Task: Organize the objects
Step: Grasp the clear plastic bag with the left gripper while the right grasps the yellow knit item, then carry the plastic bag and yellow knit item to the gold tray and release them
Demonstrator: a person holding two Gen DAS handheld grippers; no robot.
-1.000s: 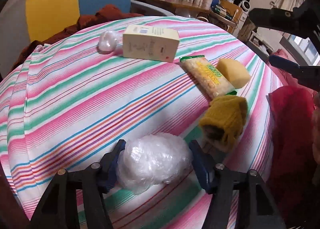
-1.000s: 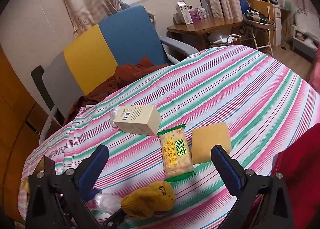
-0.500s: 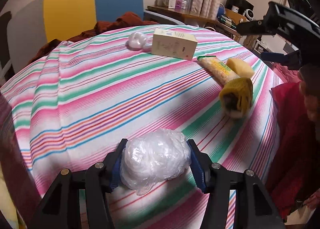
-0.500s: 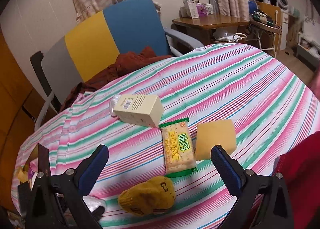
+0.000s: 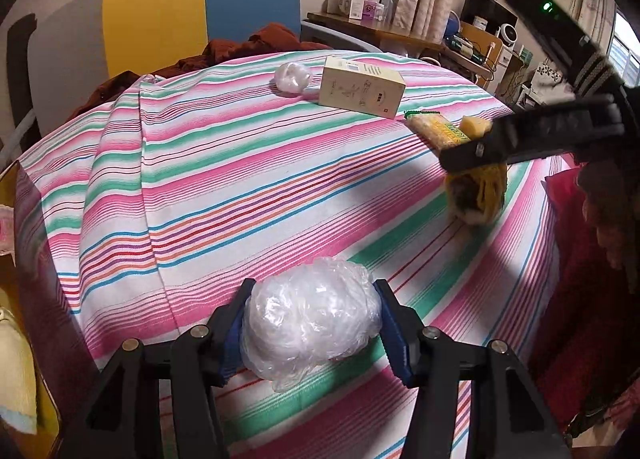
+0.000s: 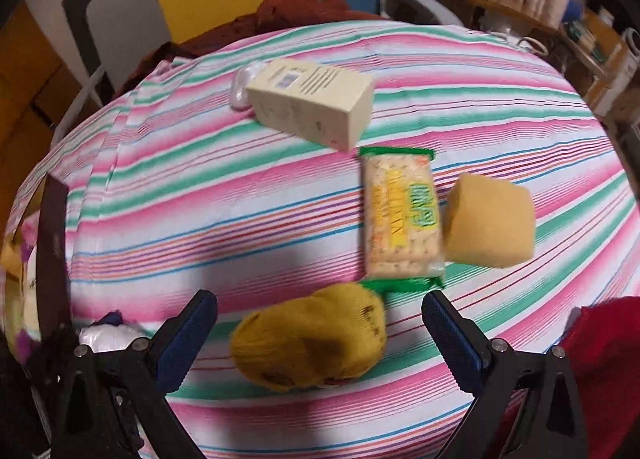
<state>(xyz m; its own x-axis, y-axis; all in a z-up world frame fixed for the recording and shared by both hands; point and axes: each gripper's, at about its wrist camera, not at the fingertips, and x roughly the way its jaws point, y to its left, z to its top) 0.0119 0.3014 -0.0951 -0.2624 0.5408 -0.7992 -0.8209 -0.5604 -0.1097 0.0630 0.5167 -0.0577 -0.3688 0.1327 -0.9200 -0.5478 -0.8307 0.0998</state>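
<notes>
Left wrist view: the left gripper [image 5: 312,329] has just been closing, and its blue fingers [image 5: 390,329] now press both sides of the crumpled clear plastic bag [image 5: 310,323] at the bottom centre of the frame. A second ago the fingers stood slightly off the bag; now it is squeezed between them, low over the striped counter [image 5: 240,179]. I judge this item secured and ready to be carried to the others. At the right edge the right gripper has swung in over the yellow sock [image 5: 478,195], which it did not cover a second ago.

Right wrist view: the right gripper [image 6: 320,323] has dropped and tilted down. Its fingers [image 6: 452,323] stand wide with nothing held, straddling the yellow sock at the bottom centre. Above lie the cracker packet [image 6: 402,215], the yellow sponge [image 6: 490,221] just beside it, and the cream box [image 6: 310,103]. The sock looks like the next pick.
</notes>
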